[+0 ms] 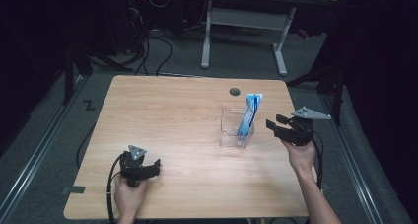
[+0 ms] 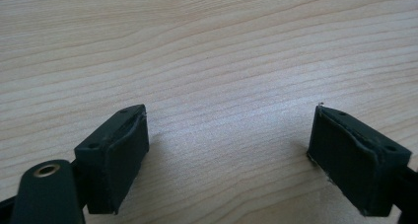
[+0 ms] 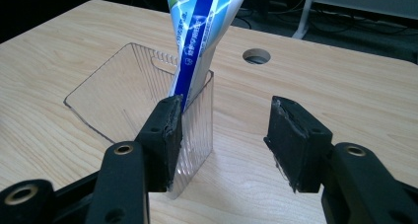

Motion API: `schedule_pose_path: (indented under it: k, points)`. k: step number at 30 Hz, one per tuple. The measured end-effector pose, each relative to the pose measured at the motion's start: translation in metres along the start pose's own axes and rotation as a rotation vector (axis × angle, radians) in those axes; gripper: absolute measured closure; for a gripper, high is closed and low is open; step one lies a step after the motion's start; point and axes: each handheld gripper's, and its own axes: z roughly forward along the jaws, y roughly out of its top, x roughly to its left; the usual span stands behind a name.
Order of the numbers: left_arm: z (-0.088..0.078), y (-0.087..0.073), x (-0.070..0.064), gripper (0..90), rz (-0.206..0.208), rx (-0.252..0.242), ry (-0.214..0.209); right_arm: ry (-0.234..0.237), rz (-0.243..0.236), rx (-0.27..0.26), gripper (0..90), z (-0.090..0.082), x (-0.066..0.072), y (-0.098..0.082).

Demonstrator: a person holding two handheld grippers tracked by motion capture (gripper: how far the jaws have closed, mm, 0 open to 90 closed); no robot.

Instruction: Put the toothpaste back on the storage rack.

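The toothpaste tube is standing in the clear ribbed plastic holder, leaning against the holder's wall on the side of the right gripper, with its crimped end sticking up above the rim. The holder is sitting on the wooden table, just short of the round cable hole.

The right gripper is hovering just beside the holder with its jaws standing apart and nothing pinched between them. In the right gripper view one pad is lying close against the holder's outer corner; whether it is touching, I cannot tell. The left gripper is resting well apart from the holder, near the table's front edge, jaws wide and empty over bare wood.

Risks, as a judgement: the holder is looking light and is not being steadied, so a sideways nudge from that near pad could be sliding or tipping it. The tube is slanting, so a grab on its flat end could be slipping off.
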Motion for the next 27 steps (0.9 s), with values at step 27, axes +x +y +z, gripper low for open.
schedule_pose_path:
  k: [27]
  points:
    - [0.0,0.0,0.0,15.7,0.0,0.0,0.0,0.001,0.014,0.016,48.1,-0.022,-0.003,-0.025]
